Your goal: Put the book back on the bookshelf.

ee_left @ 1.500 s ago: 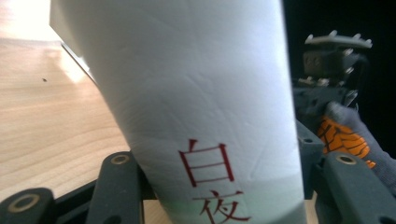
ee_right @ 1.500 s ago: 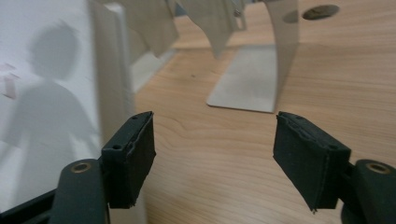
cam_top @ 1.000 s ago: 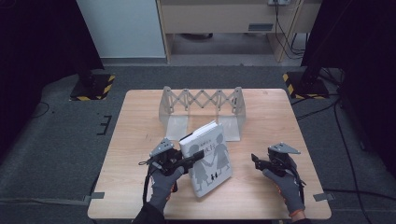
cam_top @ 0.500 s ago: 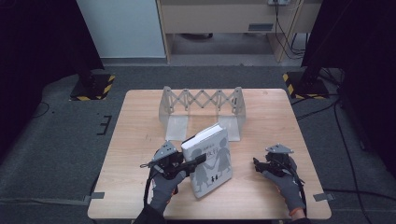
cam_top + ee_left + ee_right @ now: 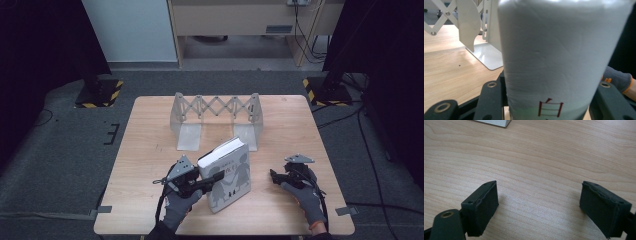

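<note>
A thick grey book (image 5: 227, 175) with figures on its cover stands tilted on the wooden table (image 5: 150, 150), near the front middle. My left gripper (image 5: 212, 178) is shut on its spine; in the left gripper view the pale spine (image 5: 551, 55) with a red character sits tight between both black jaws. My right gripper (image 5: 274, 176) rests low over the table to the right of the book, apart from it. Its jaws stand wide open over bare wood (image 5: 539, 170), nothing between the pads (image 5: 482, 207).
A white expandable book rack (image 5: 216, 120) with a scissor lattice and two flat end plates stands at the table's back middle, just behind the book. One of its plates (image 5: 487, 53) lies close to the left of the spine. Floor and dark stands surround the table.
The book has tipped a little more upright in my left gripper and shifted slightly toward the front. My right gripper has edged a bit toward the front.
</note>
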The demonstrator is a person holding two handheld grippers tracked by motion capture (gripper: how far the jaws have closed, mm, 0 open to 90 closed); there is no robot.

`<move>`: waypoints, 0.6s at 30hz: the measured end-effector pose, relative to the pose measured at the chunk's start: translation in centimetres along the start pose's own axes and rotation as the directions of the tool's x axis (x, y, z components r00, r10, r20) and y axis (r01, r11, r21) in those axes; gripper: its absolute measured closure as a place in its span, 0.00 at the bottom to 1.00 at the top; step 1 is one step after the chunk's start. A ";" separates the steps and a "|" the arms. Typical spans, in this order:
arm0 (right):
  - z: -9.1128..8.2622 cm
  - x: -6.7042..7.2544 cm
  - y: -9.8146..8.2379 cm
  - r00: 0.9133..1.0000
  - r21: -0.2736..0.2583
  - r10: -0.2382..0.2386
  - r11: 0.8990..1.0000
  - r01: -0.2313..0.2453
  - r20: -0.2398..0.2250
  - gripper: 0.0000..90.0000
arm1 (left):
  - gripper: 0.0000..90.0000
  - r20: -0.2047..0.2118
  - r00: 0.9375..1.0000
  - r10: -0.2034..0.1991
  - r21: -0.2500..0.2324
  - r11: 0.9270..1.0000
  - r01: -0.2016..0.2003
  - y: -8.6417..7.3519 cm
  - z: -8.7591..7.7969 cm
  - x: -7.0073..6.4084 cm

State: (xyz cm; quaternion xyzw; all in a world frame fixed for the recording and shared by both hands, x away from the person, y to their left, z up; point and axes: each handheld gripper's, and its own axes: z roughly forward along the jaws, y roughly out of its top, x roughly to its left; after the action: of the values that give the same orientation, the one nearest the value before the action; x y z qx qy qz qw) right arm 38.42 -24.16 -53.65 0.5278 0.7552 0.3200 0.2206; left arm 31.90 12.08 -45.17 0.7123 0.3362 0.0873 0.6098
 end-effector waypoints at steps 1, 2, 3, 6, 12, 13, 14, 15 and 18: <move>0.0 0.0 0.0 1.000 -0.002 0.001 1.000 -0.001 0.001 0.16 | 0.54 0.002 1.000 0.001 -0.001 1.000 -0.001 0.0 0.0 -0.1; 0.0 0.1 0.0 1.000 -0.005 0.003 1.000 -0.003 0.000 0.16 | 0.54 0.003 1.000 0.003 -0.002 1.000 -0.003 0.0 0.0 -0.2; 0.1 0.1 -0.1 1.000 -0.017 -0.002 1.000 0.002 0.005 0.16 | 0.53 0.005 1.000 0.006 -0.003 1.000 -0.006 -0.1 0.0 -0.3; 0.1 0.1 -0.2 1.000 -0.016 -0.002 1.000 0.002 0.005 0.15 | 0.53 0.014 1.000 0.011 -0.004 1.000 -0.011 -0.1 0.0 -0.5; 0.1 0.1 -0.2 1.000 -0.016 -0.003 1.000 0.003 0.005 0.15 | 0.52 0.032 0.999 0.030 -0.014 0.999 -0.030 -0.4 0.1 -0.8; 0.0 0.1 -0.2 1.000 -0.016 -0.003 1.000 0.003 0.006 0.15 | 0.52 0.029 0.999 0.040 -0.018 0.999 -0.040 -0.5 0.1 -0.9; 0.1 0.1 -0.2 1.000 -0.018 0.000 1.000 0.000 0.007 0.15 | 0.52 0.028 0.998 0.051 -0.019 0.999 -0.050 -0.5 0.1 -0.9; 0.1 0.1 -0.2 1.000 -0.018 0.000 1.000 0.000 0.007 0.15 | 0.53 0.027 0.998 0.054 -0.021 0.998 -0.054 -0.6 0.2 -1.0; 0.0 0.2 -0.2 1.000 -0.016 0.002 1.000 -0.002 0.004 0.14 | 0.53 0.031 0.999 0.041 -0.022 0.999 -0.040 -0.6 0.1 -0.9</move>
State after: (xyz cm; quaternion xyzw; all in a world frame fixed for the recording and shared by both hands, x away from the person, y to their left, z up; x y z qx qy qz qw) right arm 38.22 -24.05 -53.83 0.5274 0.7517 0.3249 0.2262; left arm 31.04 11.45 -45.46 0.7136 0.3110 0.0919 0.6209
